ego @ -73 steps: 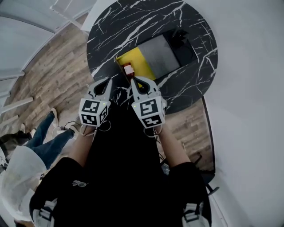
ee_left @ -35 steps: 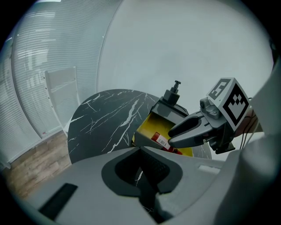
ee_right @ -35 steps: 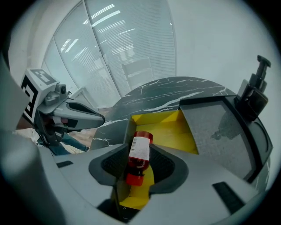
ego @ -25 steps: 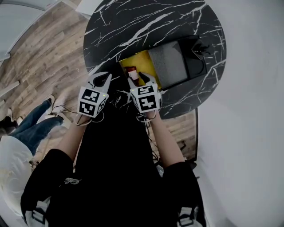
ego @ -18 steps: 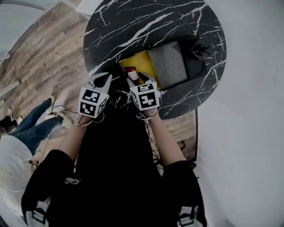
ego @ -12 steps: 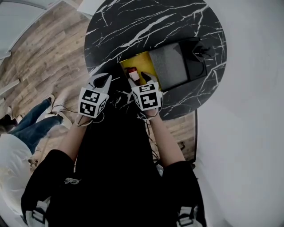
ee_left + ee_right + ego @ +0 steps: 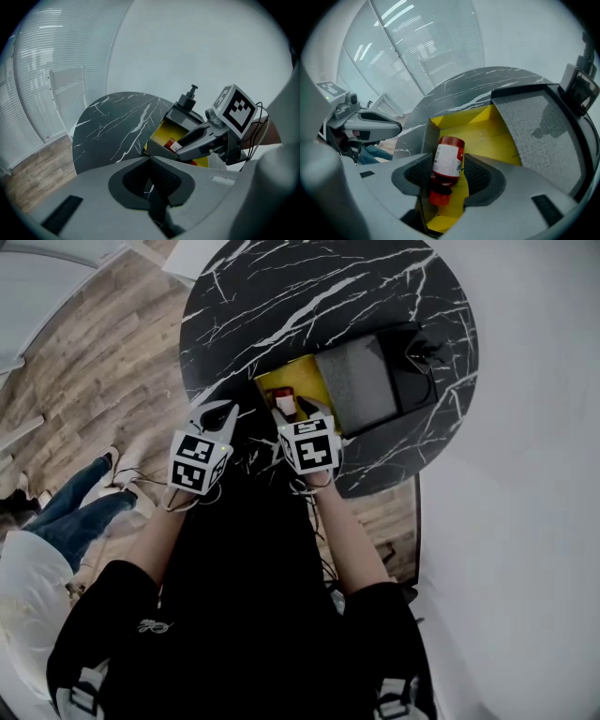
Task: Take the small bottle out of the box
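A small red bottle (image 7: 447, 161) with a white label and red cap lies tilted in the near end of the yellow box (image 7: 487, 136), cap toward me. My right gripper (image 7: 449, 174) reaches into the box with a jaw on either side of the bottle. Its jaws stand wide and are closing, and I see no firm press on the bottle. In the head view the bottle (image 7: 284, 401) shows just ahead of the right gripper (image 7: 298, 409). My left gripper (image 7: 217, 413) hovers left of the box, shut with nothing in it.
The box (image 7: 309, 381) sits on a round black marble table (image 7: 281, 296), near its front edge. A grey-lined black lid (image 7: 361, 381) lies open behind the box, with a black pump bottle (image 7: 189, 96) beyond it. A person in jeans (image 7: 66, 512) stands on the wooden floor to the left.
Since the earliest frame my right gripper has come forward so that its jaws flank the bottle. Over the last second both grippers have barely moved.
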Action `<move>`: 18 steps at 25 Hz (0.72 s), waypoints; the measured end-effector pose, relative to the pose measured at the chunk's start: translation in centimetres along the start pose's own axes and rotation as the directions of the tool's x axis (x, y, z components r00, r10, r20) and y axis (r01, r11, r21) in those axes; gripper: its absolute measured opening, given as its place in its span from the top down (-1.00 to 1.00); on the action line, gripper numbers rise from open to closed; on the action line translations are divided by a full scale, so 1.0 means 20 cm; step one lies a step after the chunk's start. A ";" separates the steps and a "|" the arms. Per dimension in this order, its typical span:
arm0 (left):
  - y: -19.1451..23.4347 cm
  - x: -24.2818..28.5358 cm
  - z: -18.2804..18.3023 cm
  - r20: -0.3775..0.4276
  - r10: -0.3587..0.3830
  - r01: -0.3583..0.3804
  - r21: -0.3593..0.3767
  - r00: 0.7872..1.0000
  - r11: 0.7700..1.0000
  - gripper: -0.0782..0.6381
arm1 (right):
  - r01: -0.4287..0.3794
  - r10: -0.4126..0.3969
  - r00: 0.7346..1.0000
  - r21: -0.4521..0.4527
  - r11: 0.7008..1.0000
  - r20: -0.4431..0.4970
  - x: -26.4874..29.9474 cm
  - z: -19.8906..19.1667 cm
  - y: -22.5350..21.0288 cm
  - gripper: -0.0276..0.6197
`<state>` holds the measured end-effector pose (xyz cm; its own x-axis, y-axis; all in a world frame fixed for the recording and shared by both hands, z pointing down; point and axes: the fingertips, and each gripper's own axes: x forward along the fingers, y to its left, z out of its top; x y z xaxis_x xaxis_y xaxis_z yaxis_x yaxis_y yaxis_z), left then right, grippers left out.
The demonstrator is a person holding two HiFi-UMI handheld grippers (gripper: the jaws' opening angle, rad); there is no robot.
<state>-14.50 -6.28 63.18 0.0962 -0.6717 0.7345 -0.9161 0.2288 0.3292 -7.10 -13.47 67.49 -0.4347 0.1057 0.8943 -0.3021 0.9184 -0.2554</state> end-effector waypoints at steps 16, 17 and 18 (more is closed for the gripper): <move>0.10 0.05 0.14 -0.032 -0.048 0.050 0.066 0.998 0.997 0.79 | 0.061 -0.059 0.998 0.101 0.993 -0.019 0.02 0.07 -0.03 0.29; 0.11 0.06 0.16 -0.037 -0.056 0.059 0.074 0.998 0.996 0.79 | 0.067 -0.066 0.998 0.115 0.991 -0.017 0.02 0.08 -0.04 0.29; 0.11 0.08 0.18 -0.041 -0.066 0.069 0.083 0.997 0.994 0.79 | 0.074 -0.072 0.997 0.128 0.989 -0.018 0.02 0.09 -0.06 0.29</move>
<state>-17.72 -9.28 62.90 0.1723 -0.6557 0.7351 -0.9363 0.1229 0.3290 -8.47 -15.17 67.47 -0.3961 0.0461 0.9171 -0.4394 0.8675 -0.2334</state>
